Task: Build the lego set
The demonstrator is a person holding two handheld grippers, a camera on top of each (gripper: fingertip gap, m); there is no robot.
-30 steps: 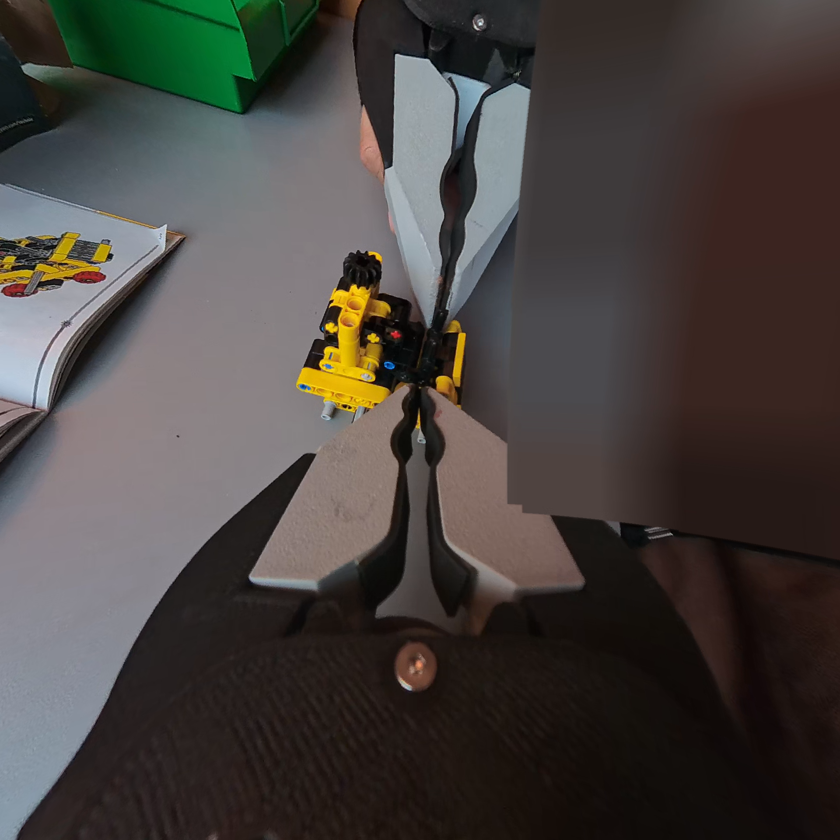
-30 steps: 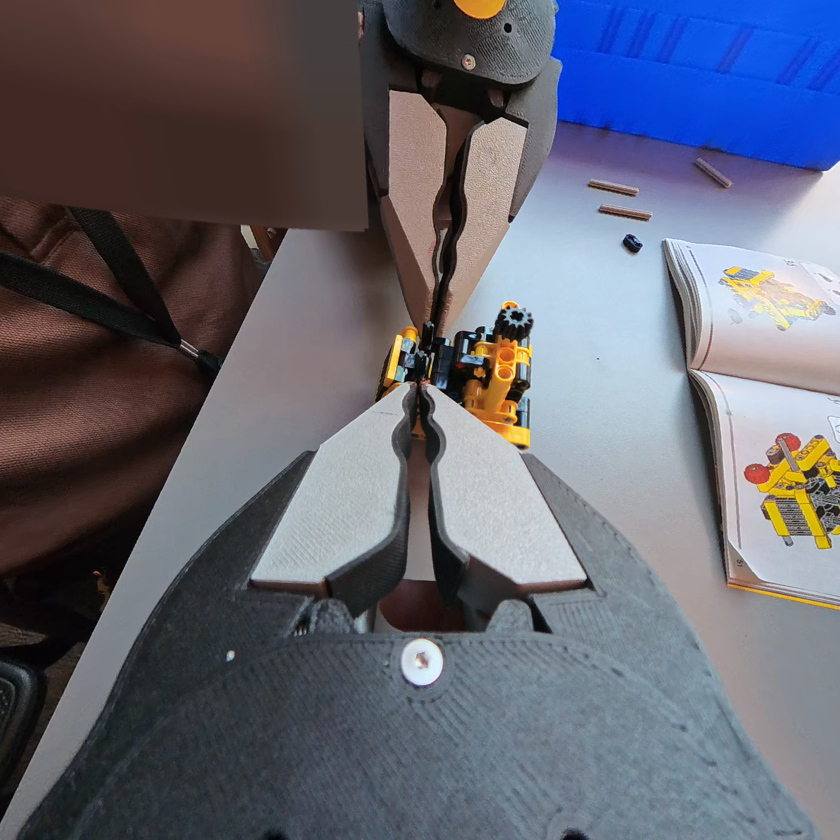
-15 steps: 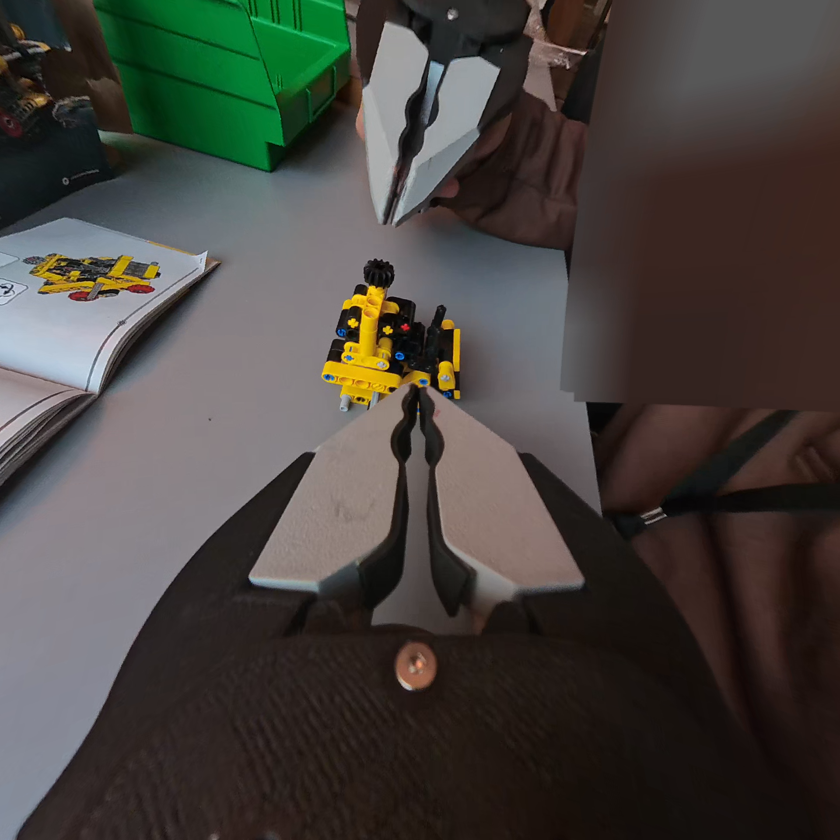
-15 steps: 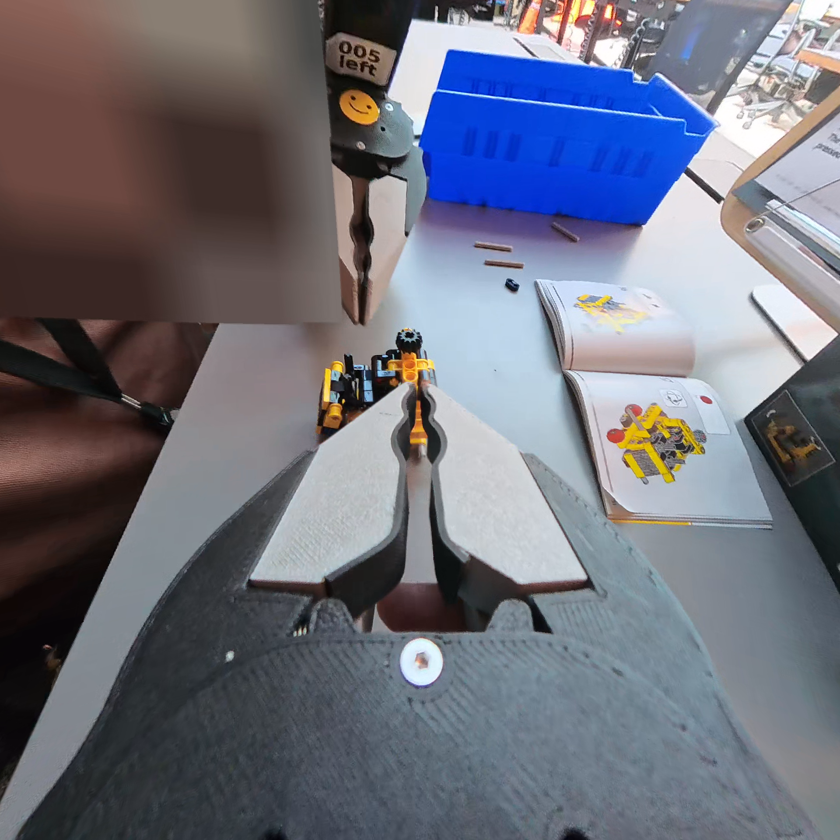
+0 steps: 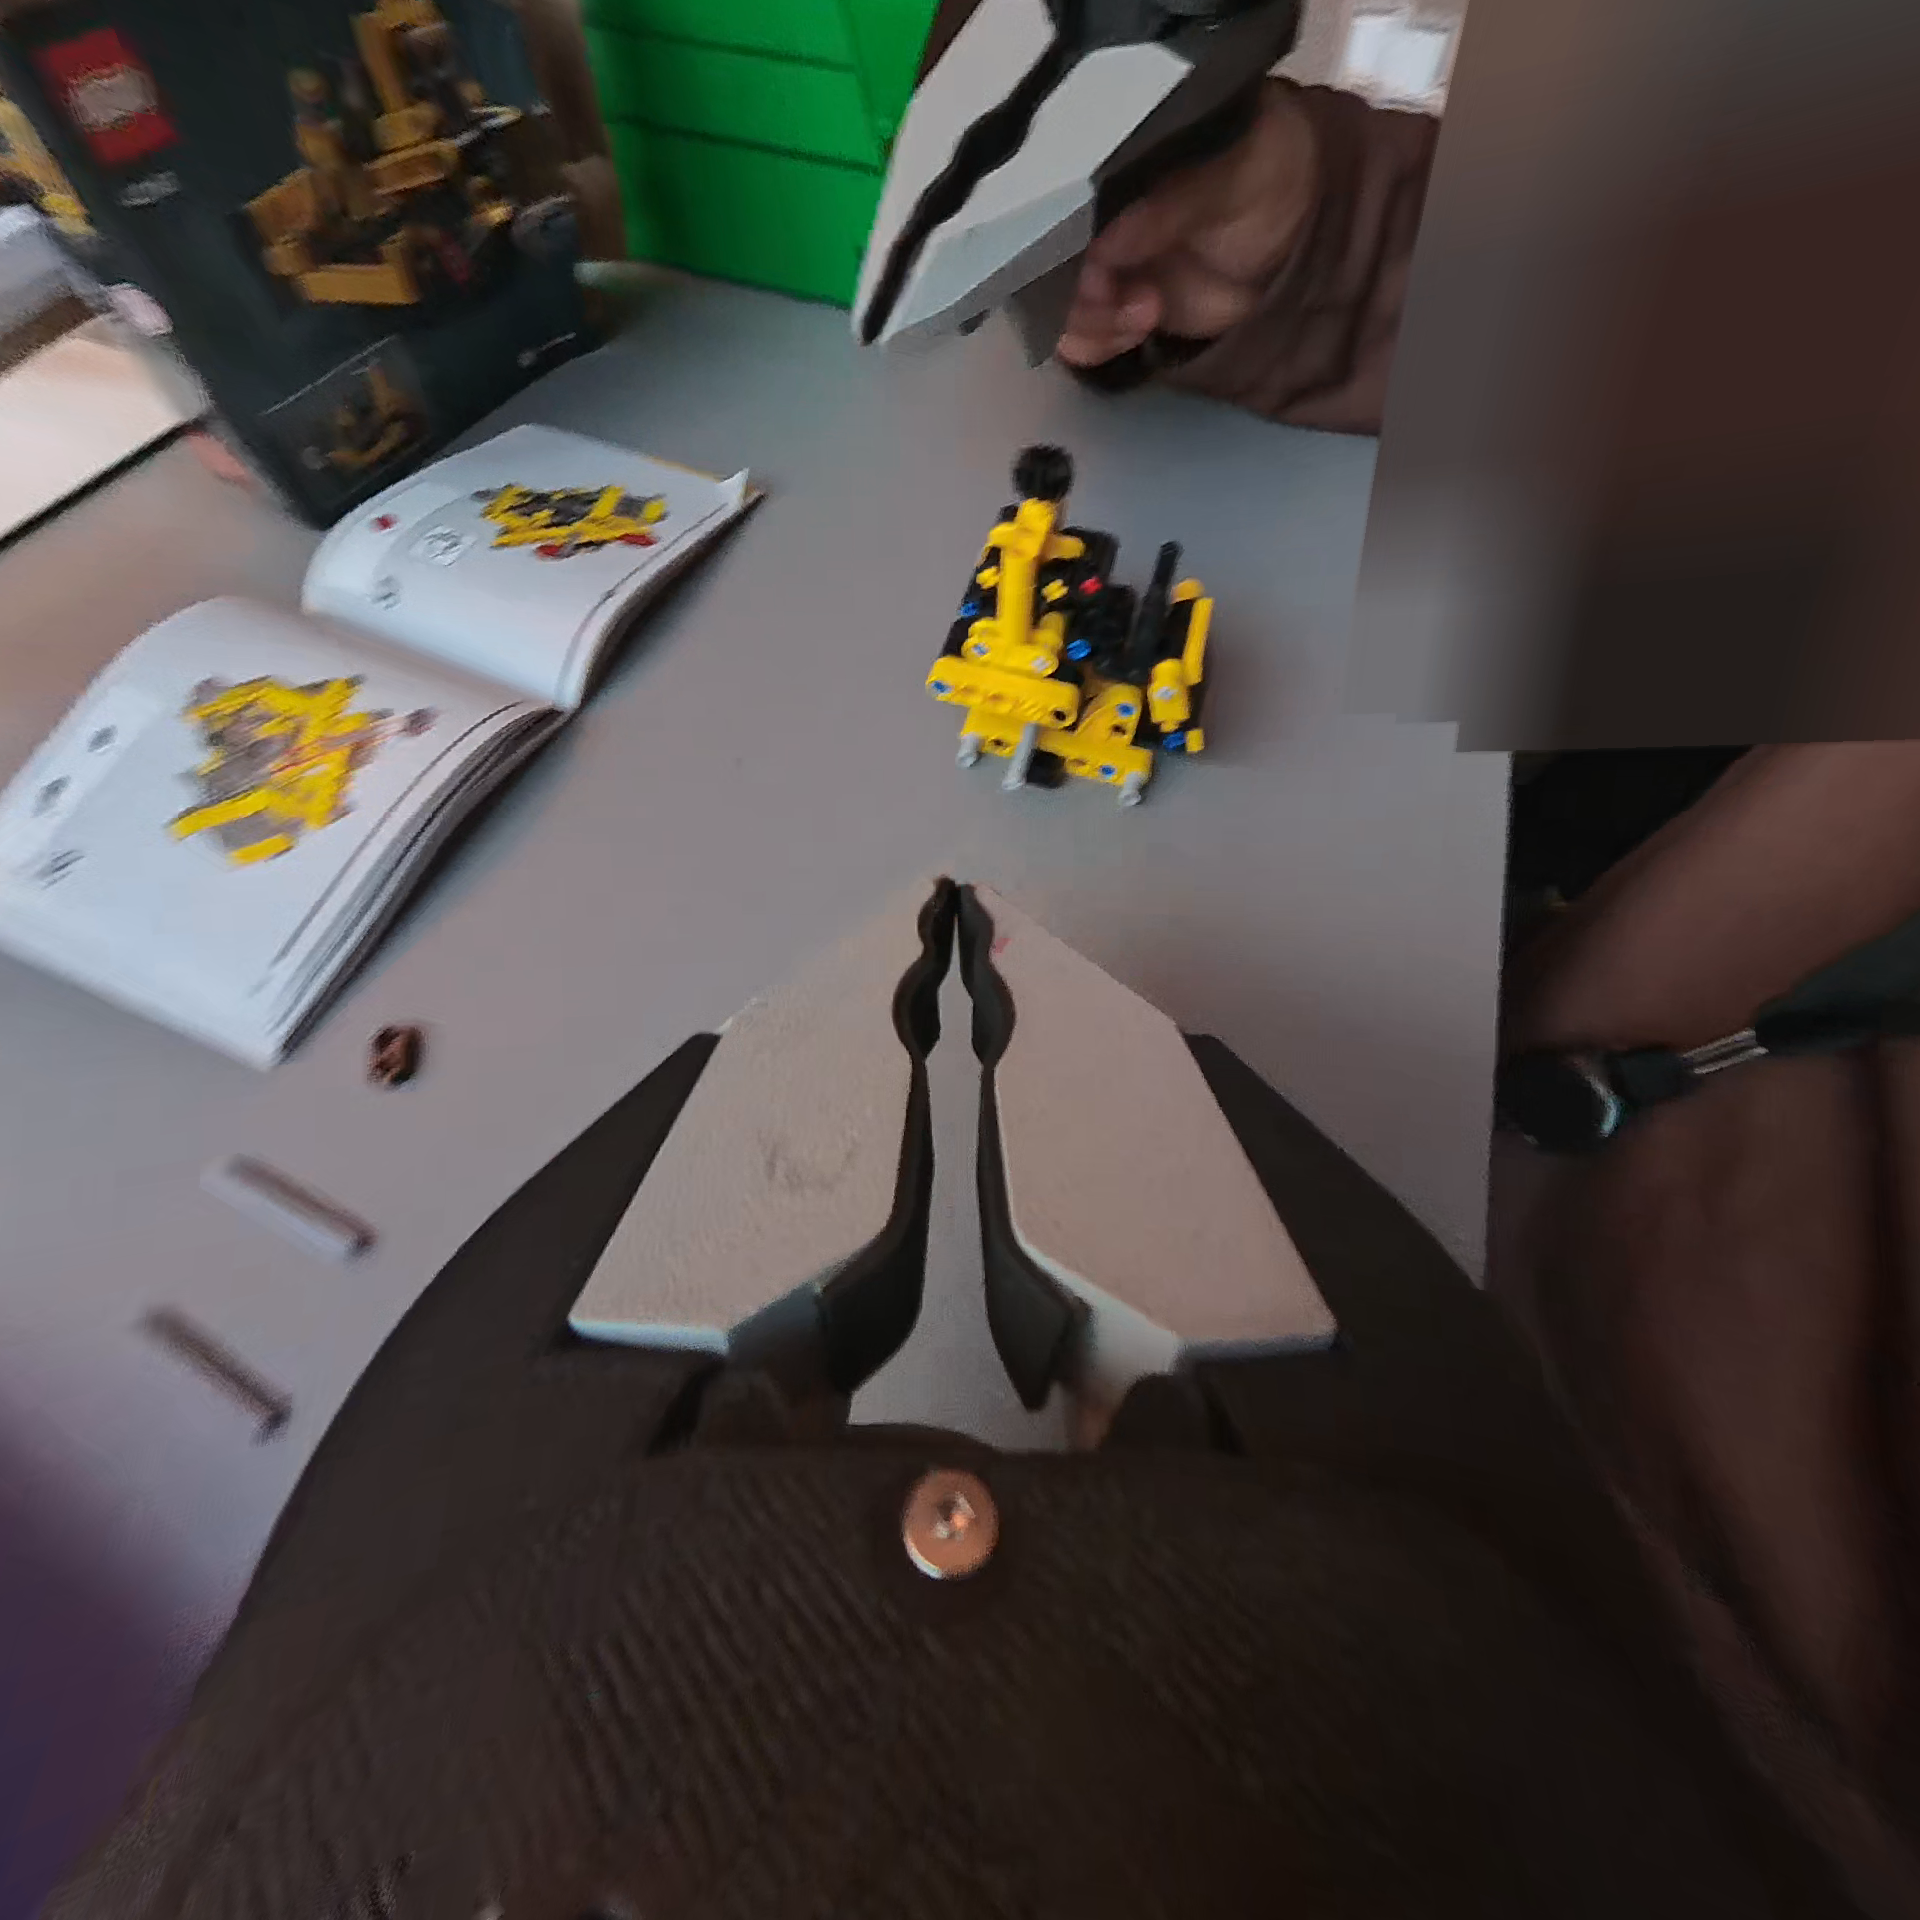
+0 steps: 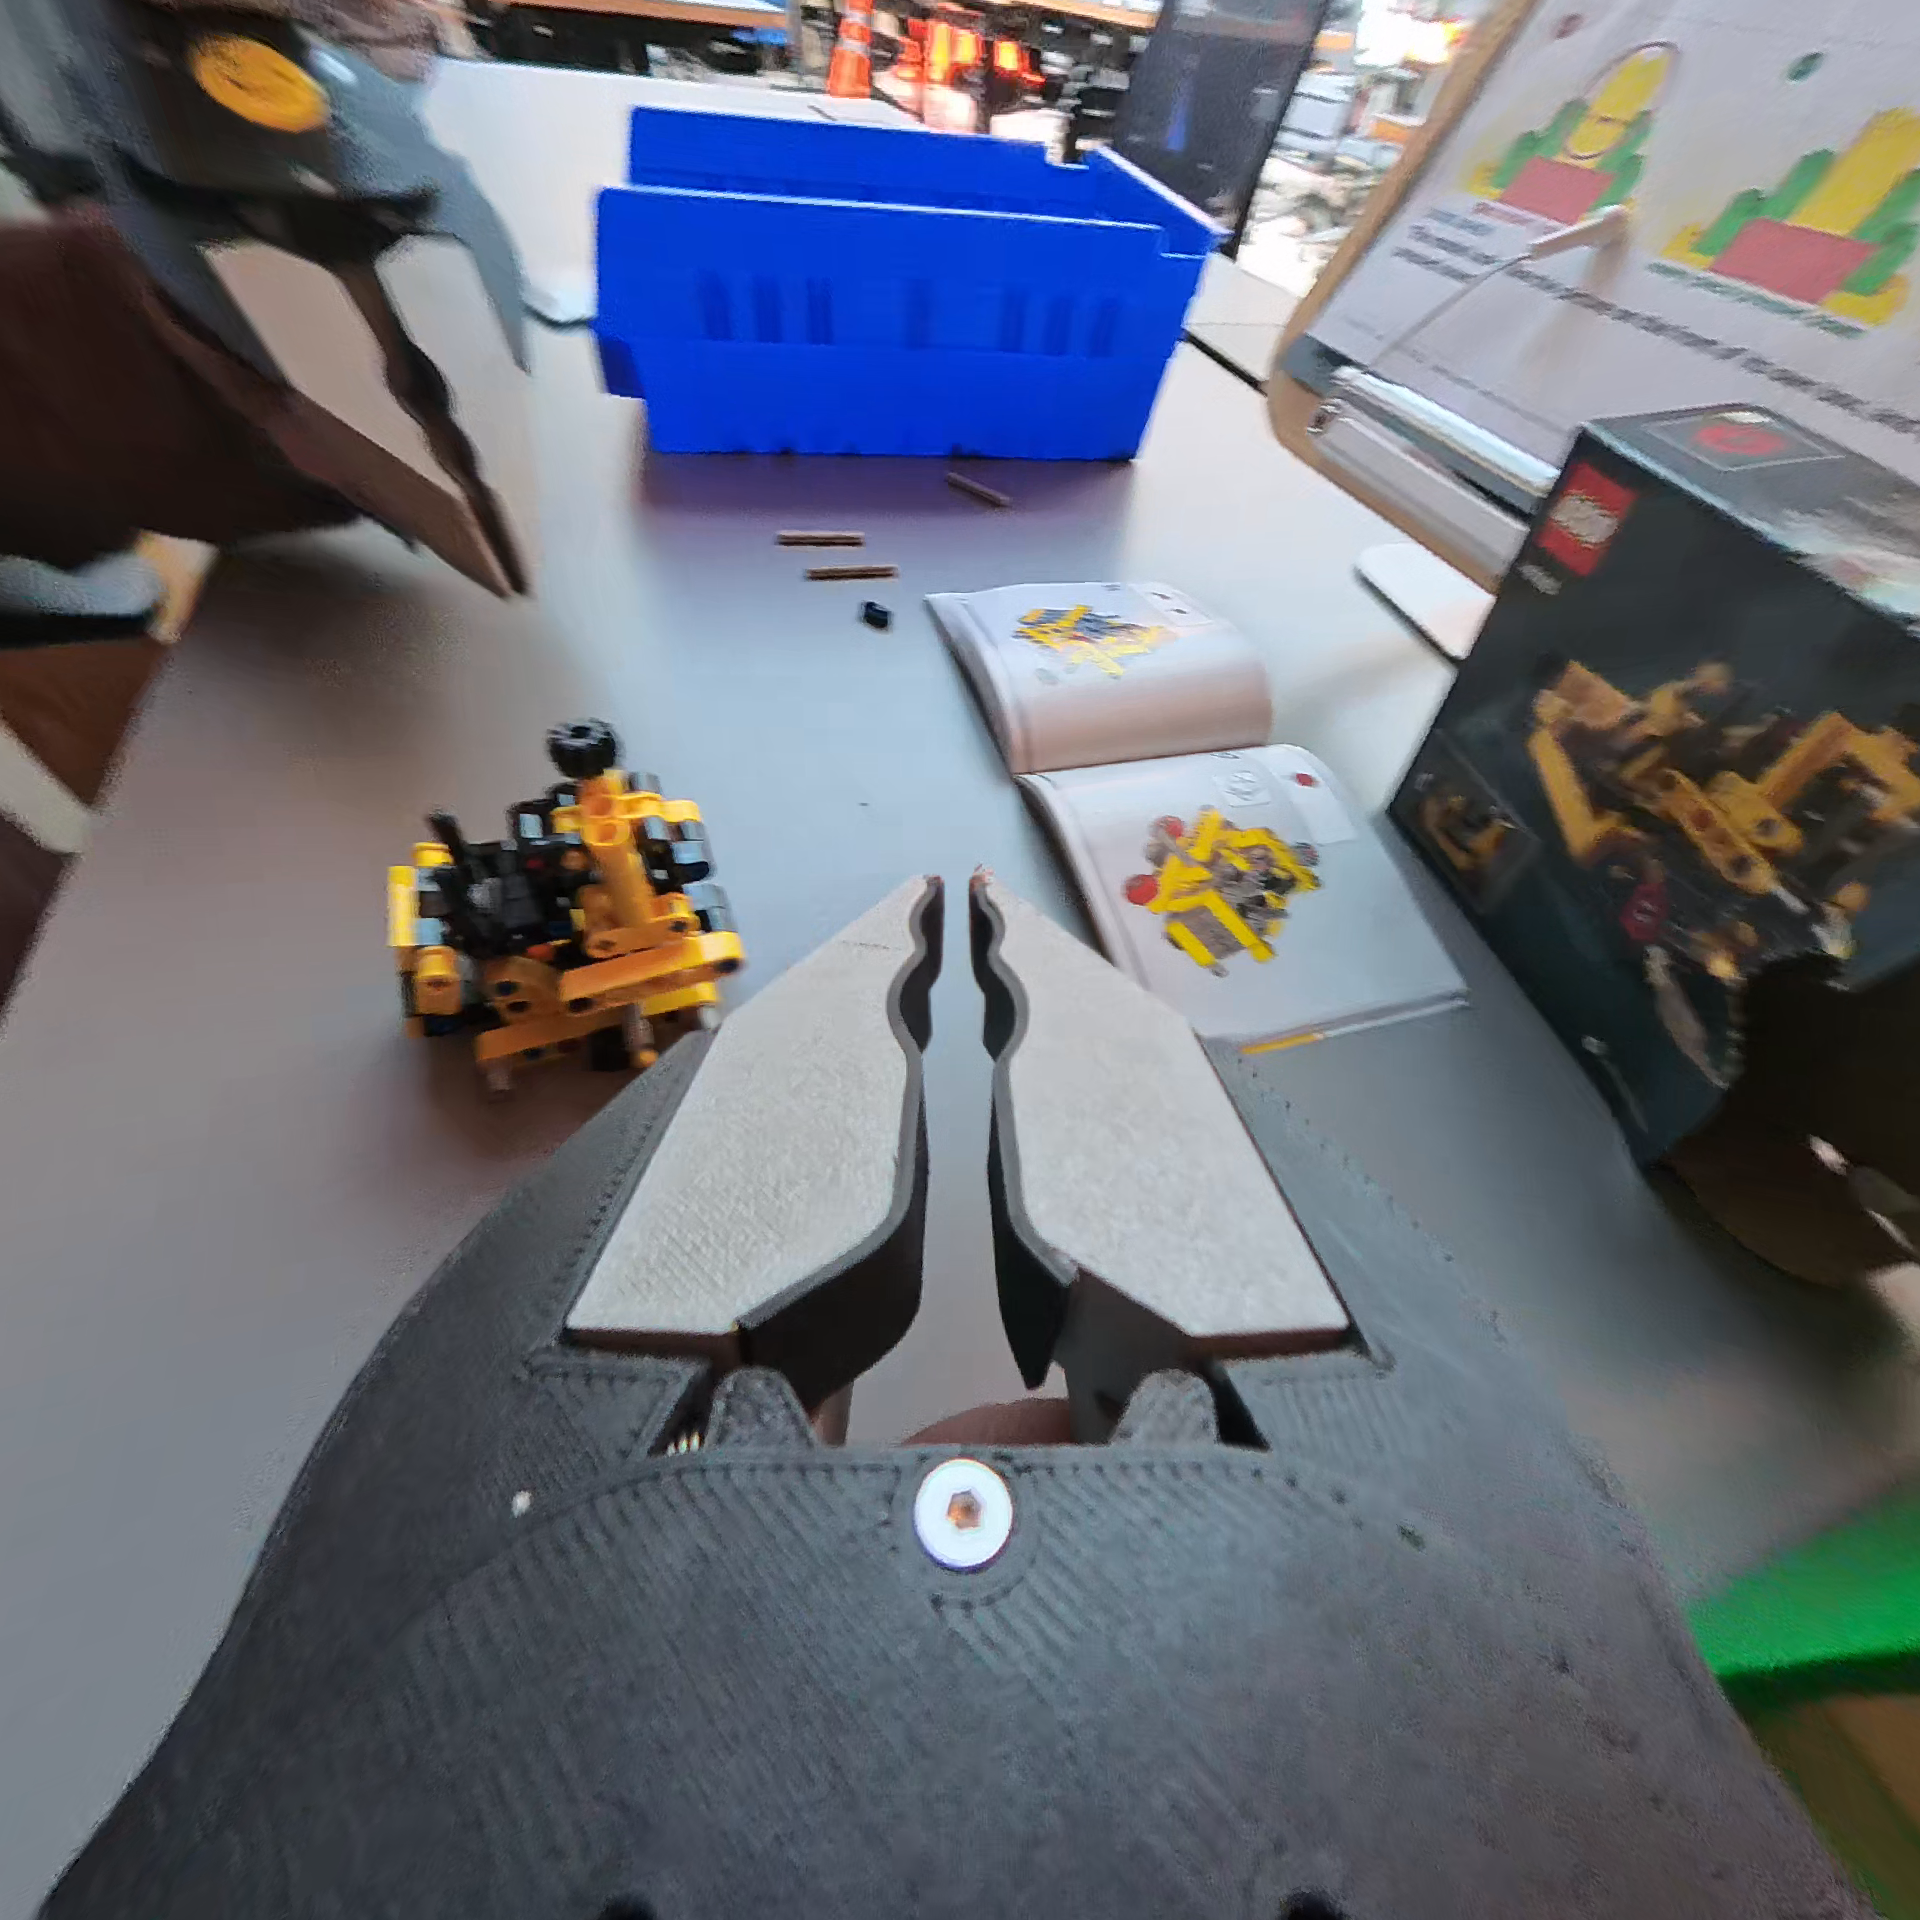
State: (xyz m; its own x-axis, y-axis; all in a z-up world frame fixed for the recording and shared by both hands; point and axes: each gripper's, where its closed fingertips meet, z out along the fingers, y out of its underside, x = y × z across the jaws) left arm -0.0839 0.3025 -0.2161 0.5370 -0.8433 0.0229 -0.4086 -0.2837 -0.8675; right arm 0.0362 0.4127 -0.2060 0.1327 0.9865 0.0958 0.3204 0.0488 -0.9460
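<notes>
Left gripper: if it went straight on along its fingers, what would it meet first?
Probably the lego model on the grey table. The left gripper, shut and empty, points just left of its middle. Depth is unclear; it might pass above.

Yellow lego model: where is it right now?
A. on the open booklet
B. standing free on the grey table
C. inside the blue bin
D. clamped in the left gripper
B: the yellow lego model stands alone on the grey table, both grippers clear of it.

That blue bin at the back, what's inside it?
The blue bin shows only its outer walls and rim from here; its inside is hidden. Three thin brown sticks and a small black piece lie in front.
</notes>
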